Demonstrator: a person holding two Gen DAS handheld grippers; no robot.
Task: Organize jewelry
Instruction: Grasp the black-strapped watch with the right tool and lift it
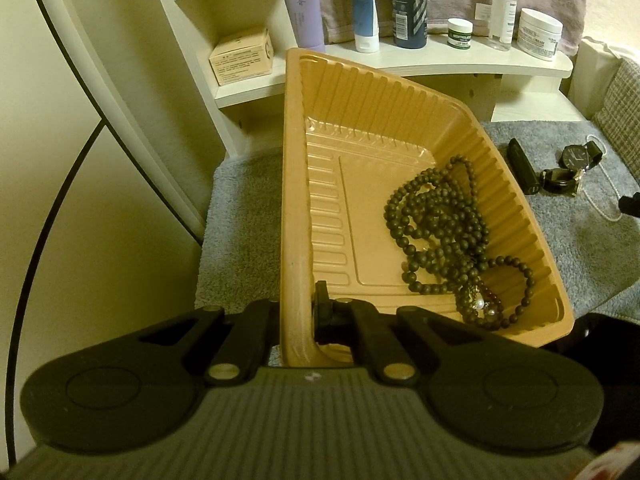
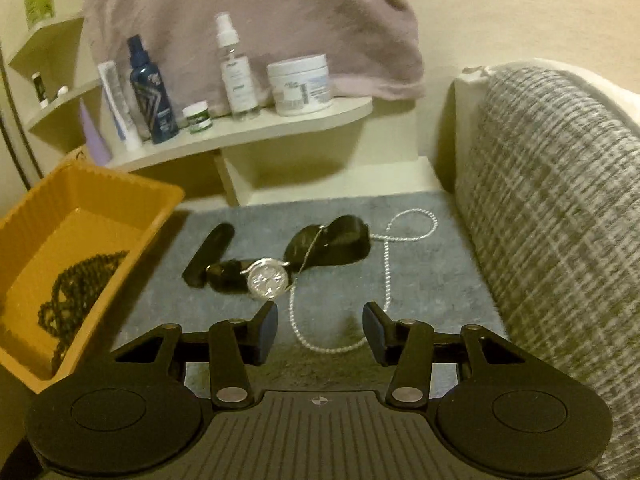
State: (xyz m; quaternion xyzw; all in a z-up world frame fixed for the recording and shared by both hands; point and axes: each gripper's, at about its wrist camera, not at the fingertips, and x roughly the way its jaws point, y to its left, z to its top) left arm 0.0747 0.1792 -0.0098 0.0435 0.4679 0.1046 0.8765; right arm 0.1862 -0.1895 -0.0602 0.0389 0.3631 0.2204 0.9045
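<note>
My left gripper (image 1: 298, 309) is shut on the near side wall of the orange ribbed tray (image 1: 360, 92), one finger inside and one outside. Dark bead necklaces (image 1: 440, 232) lie heaped in the tray's right corner, along with a few pearly beads. My right gripper (image 2: 320, 332) hovers open over the grey mat. A white pearl strand (image 2: 387, 276) curves on the mat below and between its fingers, untouched. Just beyond lie a silver-faced watch (image 2: 267, 279) and a black strap (image 2: 344, 240). The tray (image 2: 100, 184) with its beads (image 2: 76, 284) shows at the left of the right wrist view.
A slim black case (image 2: 210, 254) lies beside the watches on the mat (image 2: 432, 248). A white shelf (image 2: 248, 132) behind holds bottles, tubes and jars, with a towel hanging above. A woven cushion (image 2: 560, 220) walls off the right side.
</note>
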